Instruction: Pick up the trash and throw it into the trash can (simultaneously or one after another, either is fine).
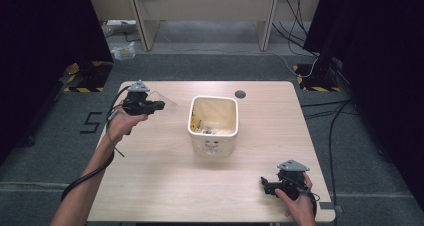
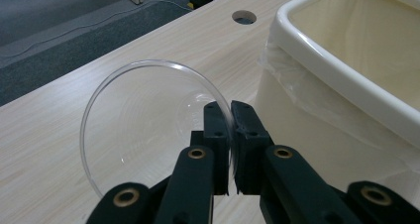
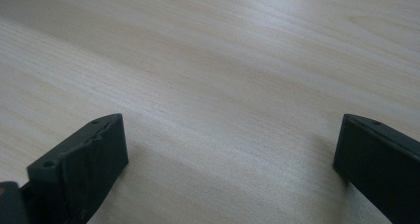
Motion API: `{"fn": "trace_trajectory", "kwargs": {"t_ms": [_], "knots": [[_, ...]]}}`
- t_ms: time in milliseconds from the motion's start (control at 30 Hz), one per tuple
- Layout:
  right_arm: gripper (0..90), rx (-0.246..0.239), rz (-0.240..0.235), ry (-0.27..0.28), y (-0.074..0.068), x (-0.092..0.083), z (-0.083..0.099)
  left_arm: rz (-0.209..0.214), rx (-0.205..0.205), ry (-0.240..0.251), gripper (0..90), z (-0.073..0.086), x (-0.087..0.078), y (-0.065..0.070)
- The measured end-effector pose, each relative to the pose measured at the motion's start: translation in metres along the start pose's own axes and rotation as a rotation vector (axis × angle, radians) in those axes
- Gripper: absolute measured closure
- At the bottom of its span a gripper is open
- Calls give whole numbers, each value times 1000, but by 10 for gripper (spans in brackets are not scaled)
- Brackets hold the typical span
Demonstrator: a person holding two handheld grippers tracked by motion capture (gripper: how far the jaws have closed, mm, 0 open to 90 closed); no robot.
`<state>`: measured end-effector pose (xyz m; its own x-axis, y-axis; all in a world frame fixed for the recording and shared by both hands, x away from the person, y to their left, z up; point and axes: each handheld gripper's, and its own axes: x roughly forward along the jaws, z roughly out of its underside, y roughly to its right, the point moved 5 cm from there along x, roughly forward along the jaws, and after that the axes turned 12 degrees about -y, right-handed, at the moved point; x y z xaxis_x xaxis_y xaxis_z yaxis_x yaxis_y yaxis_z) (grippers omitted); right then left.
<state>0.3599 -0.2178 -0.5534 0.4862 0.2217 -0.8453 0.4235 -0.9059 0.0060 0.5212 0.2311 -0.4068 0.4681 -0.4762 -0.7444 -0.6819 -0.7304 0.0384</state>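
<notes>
Clear cup [image 2: 143, 125]: pinched at rim by left gripper [image 2: 231, 116], raised over table [image 1: 160, 181] left of bin [image 1: 213, 123].
Left gripper view: rim between pads, bin liner [image 2: 292, 80] visible.
Right gripper [image 1: 267, 185]: jaws wide, empty, low near table's front right edge.

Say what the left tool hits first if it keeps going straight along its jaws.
Probably the cream bin. The left tool, shut on the rim of a clear plastic cup, points toward its near wall, with only bare table between; height is hard to judge.
</notes>
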Motion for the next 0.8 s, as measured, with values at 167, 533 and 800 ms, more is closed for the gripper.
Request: {"fn": "trace_trajectory", "kwargs": {"t_ms": [167,533,800], "knots": [[4,-2,1,0,0,0,0,-6,9,6,856,1,-10,1],[4,-1,2,0,0,0,0,1,28,24,853,6,-24,9],[4,-1,1,1,0,0,0,5,50,32,852,5,-31,16]]}}
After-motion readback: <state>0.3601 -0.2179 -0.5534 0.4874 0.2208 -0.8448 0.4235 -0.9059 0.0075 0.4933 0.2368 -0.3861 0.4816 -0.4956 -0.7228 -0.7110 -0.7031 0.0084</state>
